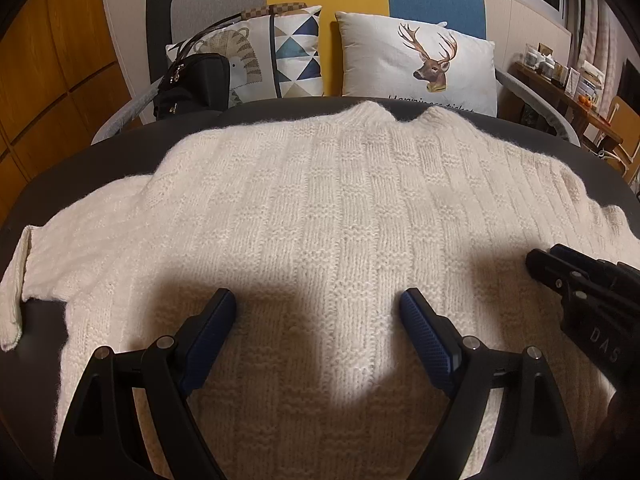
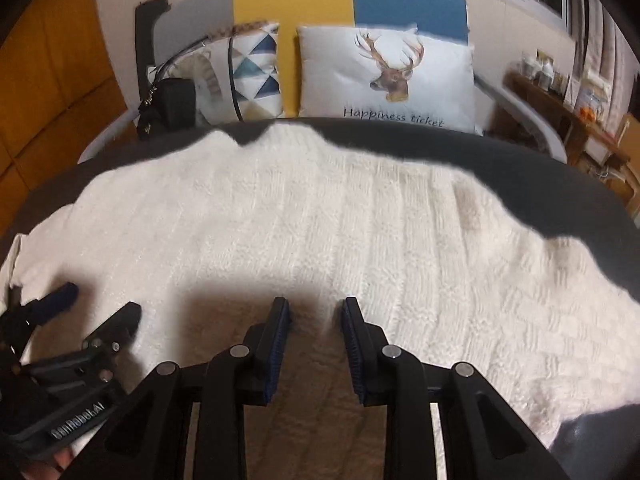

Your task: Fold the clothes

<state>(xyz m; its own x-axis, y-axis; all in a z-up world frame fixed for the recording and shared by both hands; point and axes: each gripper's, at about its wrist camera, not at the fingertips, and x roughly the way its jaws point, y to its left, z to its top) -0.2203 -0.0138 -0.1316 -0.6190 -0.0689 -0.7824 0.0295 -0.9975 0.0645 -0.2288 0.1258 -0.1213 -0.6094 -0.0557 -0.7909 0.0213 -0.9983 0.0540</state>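
Observation:
A cream knitted sweater (image 1: 320, 208) lies flat on a dark grey surface (image 1: 280, 112), collar at the far side, one sleeve stretched to the left (image 1: 24, 280). My left gripper (image 1: 318, 306) is wide open just above the sweater's lower body. My right gripper (image 2: 316, 312) hovers over the sweater (image 2: 320, 220) with its jaws partly open and nothing between them. The right gripper also shows at the right edge of the left wrist view (image 1: 580, 276); the left gripper shows at the lower left of the right wrist view (image 2: 100, 308).
Behind the surface is a sofa with a deer cushion (image 1: 420, 64), a triangle-pattern cushion (image 1: 296, 48) and a black bag (image 1: 192, 84). Wooden cabinets (image 1: 48, 80) stand at the left. A cluttered wooden shelf (image 1: 568, 80) is at the right.

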